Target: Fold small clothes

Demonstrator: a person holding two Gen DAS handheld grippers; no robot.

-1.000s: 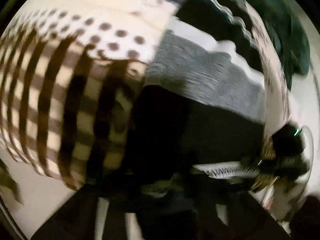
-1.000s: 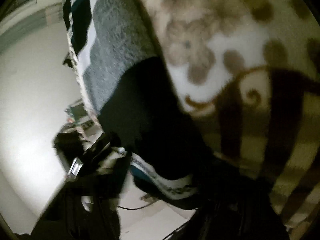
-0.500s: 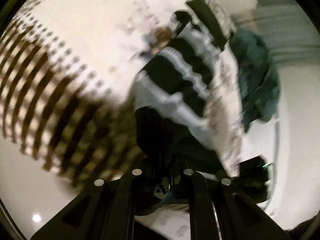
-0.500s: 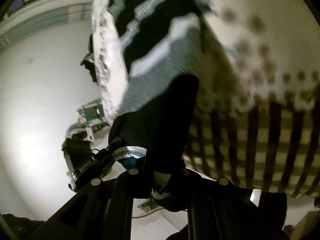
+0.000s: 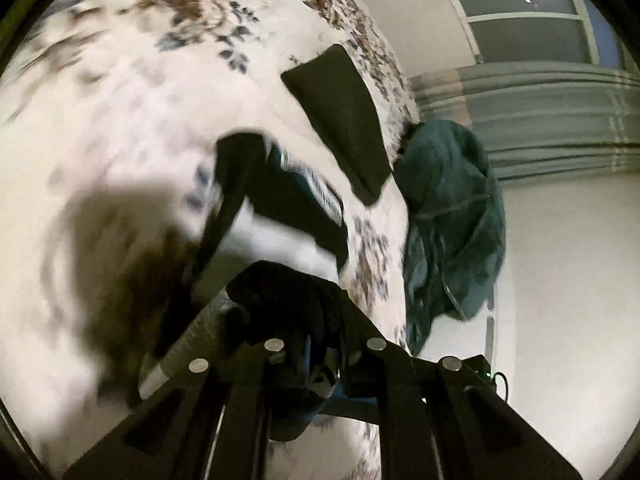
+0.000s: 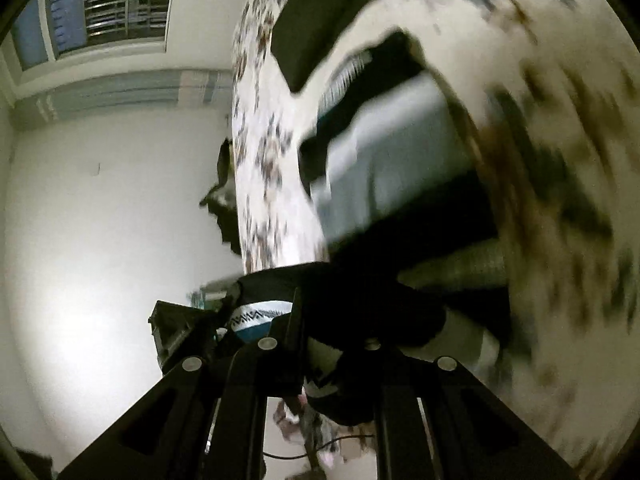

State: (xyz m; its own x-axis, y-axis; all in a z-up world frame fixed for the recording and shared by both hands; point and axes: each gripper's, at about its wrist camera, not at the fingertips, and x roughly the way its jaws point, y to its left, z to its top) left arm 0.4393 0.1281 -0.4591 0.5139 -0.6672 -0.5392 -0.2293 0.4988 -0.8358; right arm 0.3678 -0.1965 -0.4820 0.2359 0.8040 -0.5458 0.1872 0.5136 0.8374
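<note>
Two grips, one garment: striped sweater (image 5: 280,208) slung above the floral bed (image 5: 120,100), pinched at the near hem by left gripper (image 5: 316,344) and right gripper (image 6: 320,340), both clamped tight. Risks: heavy knit sliding free mid-lift; sagging onto folded black cloth (image 5: 340,120); snagging.

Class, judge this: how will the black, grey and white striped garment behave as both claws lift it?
Probably floppy: the striped garment sags and folds between the left claw and right claw. Likely light, since small pinches hold it. Unlikely to slip; the knit bunches.
</note>
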